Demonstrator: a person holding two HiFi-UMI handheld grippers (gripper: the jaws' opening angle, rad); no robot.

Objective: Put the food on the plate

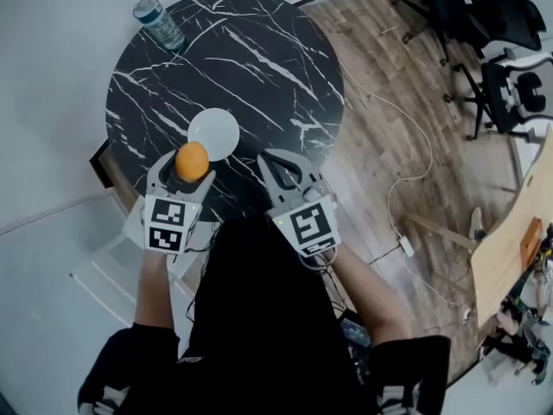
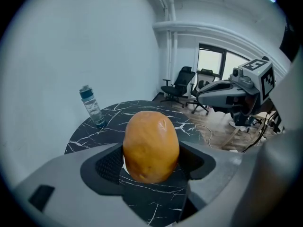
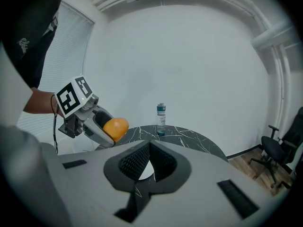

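Note:
A round orange piece of food is held between the jaws of my left gripper, which is shut on it. In the left gripper view the food fills the gap between the dark pads. It hangs just at the near-left rim of a small white plate on the black marble table. My right gripper is to the right of the plate, shut, with nothing in it. In the right gripper view its pads meet, and the left gripper carries the food.
A water bottle stands at the table's far left edge, also the bottle in the left gripper view. Office chairs stand on the wooden floor at the right. A white cable runs over that floor. A wooden tabletop juts in from the right.

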